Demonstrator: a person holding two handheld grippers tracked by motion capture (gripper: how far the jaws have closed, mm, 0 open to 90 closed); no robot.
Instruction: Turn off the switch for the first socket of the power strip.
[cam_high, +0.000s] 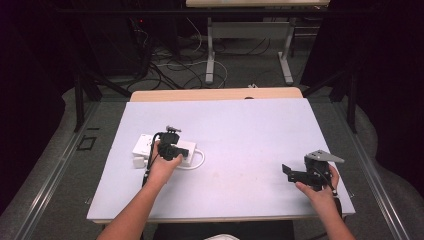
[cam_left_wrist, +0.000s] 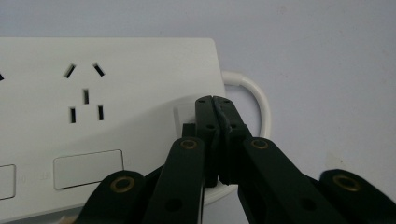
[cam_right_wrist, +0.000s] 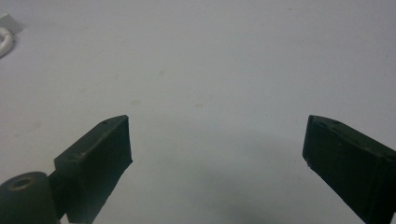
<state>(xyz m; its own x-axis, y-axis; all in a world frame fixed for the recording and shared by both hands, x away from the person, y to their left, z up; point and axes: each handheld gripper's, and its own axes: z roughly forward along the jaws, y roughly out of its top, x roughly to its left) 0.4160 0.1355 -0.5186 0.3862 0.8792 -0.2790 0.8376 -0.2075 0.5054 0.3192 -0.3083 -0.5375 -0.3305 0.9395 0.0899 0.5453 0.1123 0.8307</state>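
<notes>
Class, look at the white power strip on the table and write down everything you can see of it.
The power strip is a flat white block that looks like plastic, lying face up on the pale table cover, left of centre. Its top carries slotted sockets and flat rectangular panels. A white cord loops out of one end. The left gripper, jaws closed together, sits over that end of the strip's top face; whether it presses on it cannot be told.

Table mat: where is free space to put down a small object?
The mat is bare between the power strip and the right gripper, and along the far edge. Crowded only at the power strip, under the left gripper.
</notes>
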